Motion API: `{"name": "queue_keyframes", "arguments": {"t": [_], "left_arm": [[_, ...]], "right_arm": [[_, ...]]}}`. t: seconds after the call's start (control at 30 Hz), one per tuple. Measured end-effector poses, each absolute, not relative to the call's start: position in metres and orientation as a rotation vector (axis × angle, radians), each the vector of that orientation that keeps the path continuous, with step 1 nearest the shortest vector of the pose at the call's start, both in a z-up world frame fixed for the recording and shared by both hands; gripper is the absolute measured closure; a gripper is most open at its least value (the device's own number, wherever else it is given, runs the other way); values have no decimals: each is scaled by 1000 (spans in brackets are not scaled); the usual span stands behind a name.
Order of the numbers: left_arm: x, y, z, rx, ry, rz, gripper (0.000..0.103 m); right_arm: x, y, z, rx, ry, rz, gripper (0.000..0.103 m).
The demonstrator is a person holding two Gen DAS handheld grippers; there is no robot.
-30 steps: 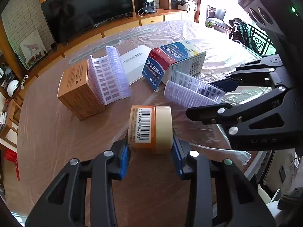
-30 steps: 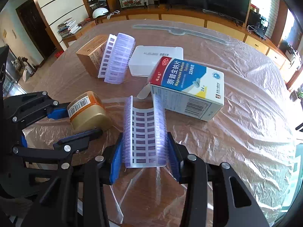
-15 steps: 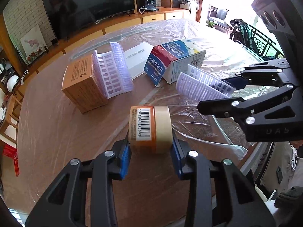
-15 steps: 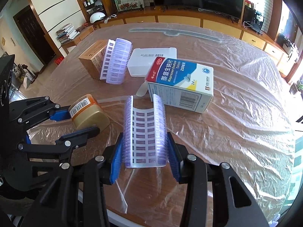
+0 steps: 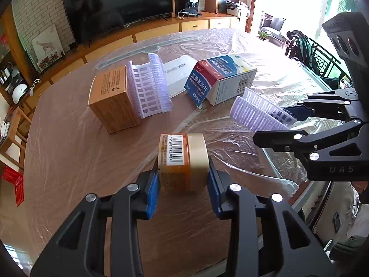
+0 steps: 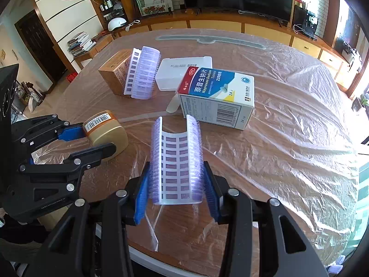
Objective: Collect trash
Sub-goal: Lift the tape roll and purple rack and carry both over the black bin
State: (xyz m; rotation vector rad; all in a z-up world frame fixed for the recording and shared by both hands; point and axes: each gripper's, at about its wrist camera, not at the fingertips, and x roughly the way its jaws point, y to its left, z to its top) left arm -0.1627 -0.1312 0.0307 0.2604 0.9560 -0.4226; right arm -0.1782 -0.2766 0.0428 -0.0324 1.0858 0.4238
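The blue, white and red medicine box [image 6: 218, 97] reads "OTC", "Naproxen Sodium Tablets" and "220", with Chinese characters and a barcode on its side; it lies at the centre of the right wrist view. The small orange jar [image 5: 182, 161] carries a barcode whose digits run "6941594584993"; its other label print is too small to read. Print on the brown carton [image 5: 110, 99] and the flat white box [image 6: 184, 71] is also illegible.

The left gripper [image 5: 183, 188] has its blue pads pressed on the jar's two ends, the jar sideways at the lower centre of its frame, above the plastic-covered tabletop [image 6: 288, 150]. The right gripper [image 6: 176, 191] is clamped on a curved white blister tray [image 6: 176, 161] with purple cells, squeezed between its pads at the lower centre. A second such tray [image 6: 141, 73] leans on the brown carton in the upper left. The white box is partly hidden behind the medicine box.
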Motion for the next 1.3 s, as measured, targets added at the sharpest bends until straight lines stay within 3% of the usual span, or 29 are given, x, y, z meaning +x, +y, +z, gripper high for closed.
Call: {"name": "queue_keyframes", "arguments": {"t": [1.3], "left_arm": [[-205, -106, 54, 192, 962, -391, 65]], "right_arm": [[-247, -286, 78, 86, 1006, 445, 62]]}}
